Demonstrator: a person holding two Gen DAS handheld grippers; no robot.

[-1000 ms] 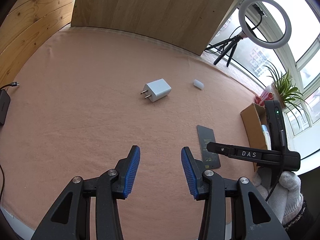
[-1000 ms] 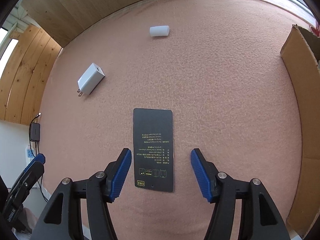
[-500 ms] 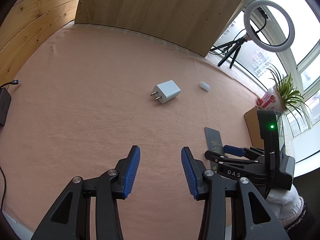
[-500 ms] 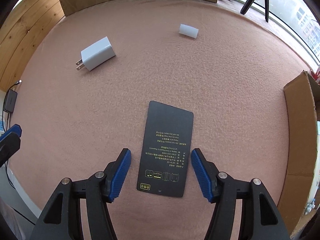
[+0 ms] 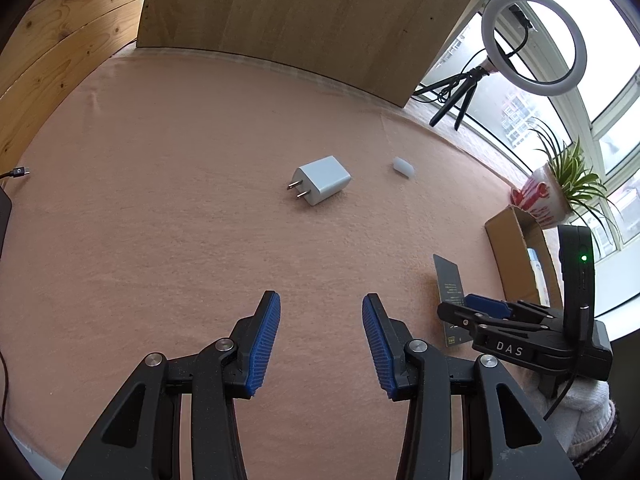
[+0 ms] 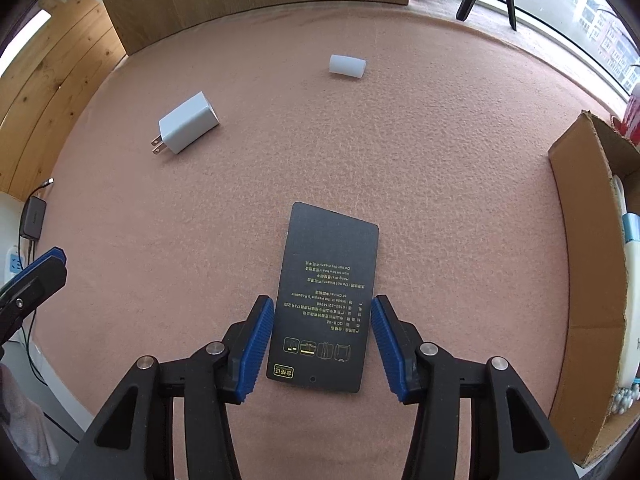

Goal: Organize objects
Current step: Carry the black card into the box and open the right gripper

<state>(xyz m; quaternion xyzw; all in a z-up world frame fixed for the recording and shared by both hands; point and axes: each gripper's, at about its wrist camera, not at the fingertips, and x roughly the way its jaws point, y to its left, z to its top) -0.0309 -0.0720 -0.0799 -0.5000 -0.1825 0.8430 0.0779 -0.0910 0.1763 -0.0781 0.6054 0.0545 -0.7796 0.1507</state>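
Observation:
A black card with yellow print lies flat on the pink cloth. My right gripper points steeply down over its near half. Its jaws are closing, the card lies between them, and the blue pads stand right at its long edges without clearly pressing. A white plug charger lies further off to the left. A small white tube lies beyond the card. My left gripper hovers open and empty over bare cloth. From there the charger lies ahead and the card to the right.
An open cardboard box holding a few items stands along the right edge. A ring light on a tripod and a potted plant sit by the window. A black adapter with its cable lies at the left edge. Wooden panels close off the back.
The right gripper's jaws have narrowed around the card, and the gripper has shifted and rolled a little above it. The left gripper has stayed still and open.

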